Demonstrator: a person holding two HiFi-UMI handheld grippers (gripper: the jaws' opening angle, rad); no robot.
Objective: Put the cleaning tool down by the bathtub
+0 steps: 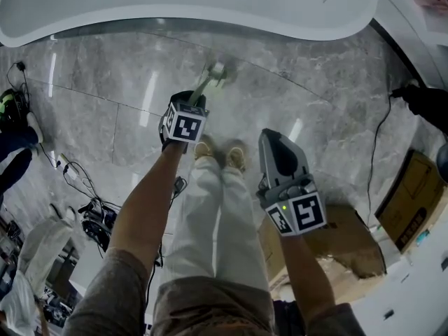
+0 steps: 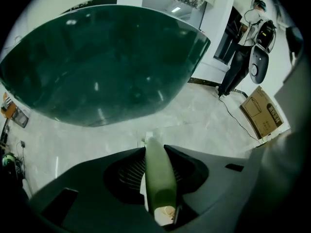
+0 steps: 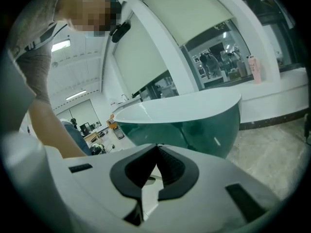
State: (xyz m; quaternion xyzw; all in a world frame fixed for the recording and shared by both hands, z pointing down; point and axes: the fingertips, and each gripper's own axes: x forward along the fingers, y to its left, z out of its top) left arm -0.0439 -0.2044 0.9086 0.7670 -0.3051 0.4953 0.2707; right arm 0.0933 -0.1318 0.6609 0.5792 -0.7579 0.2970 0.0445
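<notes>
Gripping the cleaning tool [image 1: 208,84] by its green handle, the left gripper [image 1: 190,102] has its jaws clamped on the handle, with the pale head sticking out beyond the jaws. In the head view the tool's long axis runs from about 7 o'clock at the gripper to 1 o'clock at the head, pointing down at the marble floor [image 1: 322,96]. The bathtub [image 1: 210,16] lies at 12 o'clock from the tool, its curved wall crossing the whole top of the view. The tool's head is near that wall but apart from it, with a band of bare floor between.

The left gripper is much the nearer to the tub. The right gripper [image 1: 271,137], at 4 o'clock from the left one, has its jaws together on nothing.

Room for setting the tool down looks best straight ahead, at 12 to 1 o'clock. The person's shoes [image 1: 220,154] stand at 5 o'clock, just behind the gripper. Cardboard boxes [image 1: 413,194] and a cable [image 1: 376,145] lie well off at 3 to 4 o'clock, so they should not get in the way.
</notes>
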